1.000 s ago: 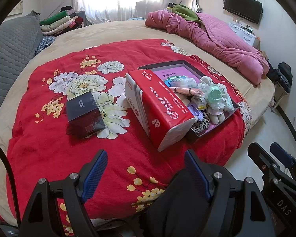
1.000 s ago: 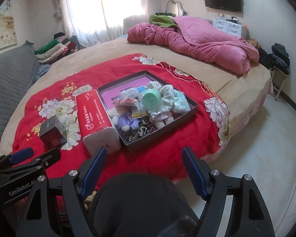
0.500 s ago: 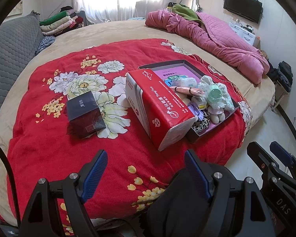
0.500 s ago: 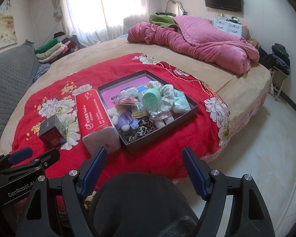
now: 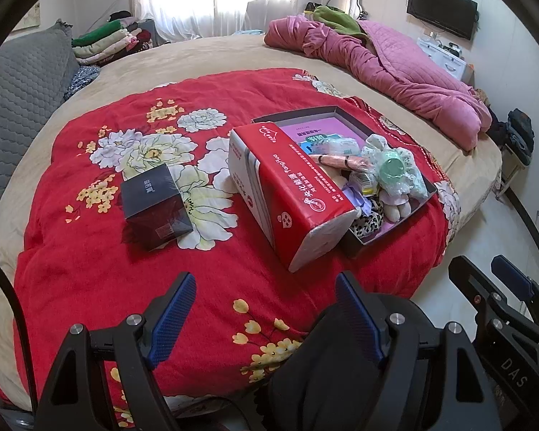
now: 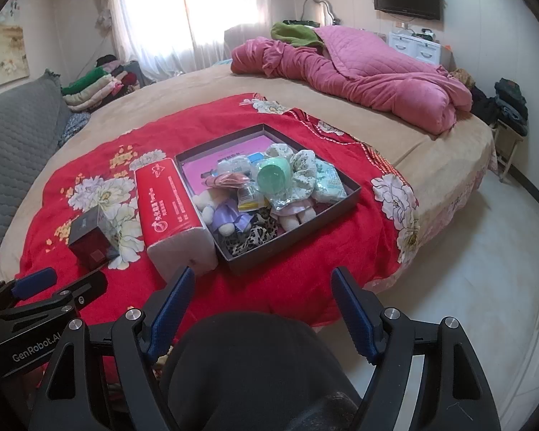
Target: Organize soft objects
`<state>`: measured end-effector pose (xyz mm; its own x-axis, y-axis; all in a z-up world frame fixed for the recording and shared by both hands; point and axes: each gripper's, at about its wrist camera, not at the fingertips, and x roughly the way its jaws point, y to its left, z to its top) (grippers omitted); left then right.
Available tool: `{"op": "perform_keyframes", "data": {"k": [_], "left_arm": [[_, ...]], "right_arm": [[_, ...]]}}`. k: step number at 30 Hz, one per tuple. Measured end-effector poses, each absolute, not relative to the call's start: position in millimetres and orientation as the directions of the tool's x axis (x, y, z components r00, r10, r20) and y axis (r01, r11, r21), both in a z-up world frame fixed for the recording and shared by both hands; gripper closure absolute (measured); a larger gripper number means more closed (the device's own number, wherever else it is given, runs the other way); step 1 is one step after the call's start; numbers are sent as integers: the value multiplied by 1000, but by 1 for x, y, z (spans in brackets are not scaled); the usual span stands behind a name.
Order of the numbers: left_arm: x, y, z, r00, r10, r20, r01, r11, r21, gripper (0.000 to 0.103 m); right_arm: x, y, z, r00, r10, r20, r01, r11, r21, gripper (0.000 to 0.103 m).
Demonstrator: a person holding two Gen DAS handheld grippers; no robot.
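A dark shallow box [image 6: 345, 197] on the red flowered blanket [image 5: 90, 262] holds several soft things: small plush dolls [image 6: 294, 215], a leopard-print scrunchie [image 6: 251, 239], floral cloth pieces [image 6: 305, 170] and a green ball [image 6: 271, 176]. The box also shows in the left wrist view [image 5: 424, 195]. A red tissue pack [image 5: 287, 194] lies against the box's left side, also in the right wrist view [image 6: 169, 208]. My left gripper [image 5: 266, 309] and right gripper [image 6: 260, 305] are both open and empty, held near the bed's front edge, apart from all objects.
A small dark cube box [image 5: 154, 206] sits left of the tissue pack. A pink quilt [image 6: 359, 75] lies at the bed's far right. Folded clothes [image 5: 104, 41] are stacked at the far left. Floor [image 6: 467, 269] lies right of the bed.
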<state>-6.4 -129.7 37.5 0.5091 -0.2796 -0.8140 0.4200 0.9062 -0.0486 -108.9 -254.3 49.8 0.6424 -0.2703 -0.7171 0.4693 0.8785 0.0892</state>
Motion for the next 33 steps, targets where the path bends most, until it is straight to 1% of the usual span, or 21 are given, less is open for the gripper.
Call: {"op": "perform_keyframes", "data": {"k": [24, 26, 29, 33], "left_arm": [[-7, -130, 33, 492, -266, -829, 417, 908, -44, 24], [-5, -127, 31, 479, -273, -834, 411, 909, -61, 24], [-1, -111, 30, 451, -307, -838, 389, 913, -125, 24], [16, -52, 33, 447, -337, -829, 283, 932, -226, 24]], "right_arm": [[-103, -254, 45, 633, -254, -731, 460, 883, 91, 24], [-101, -253, 45, 631, -252, -734, 457, 885, 88, 24], [-93, -243, 50, 647, -253, -719, 422, 904, 62, 24], [-58, -202, 69, 707, -187, -682, 285, 958, 32, 24]]}}
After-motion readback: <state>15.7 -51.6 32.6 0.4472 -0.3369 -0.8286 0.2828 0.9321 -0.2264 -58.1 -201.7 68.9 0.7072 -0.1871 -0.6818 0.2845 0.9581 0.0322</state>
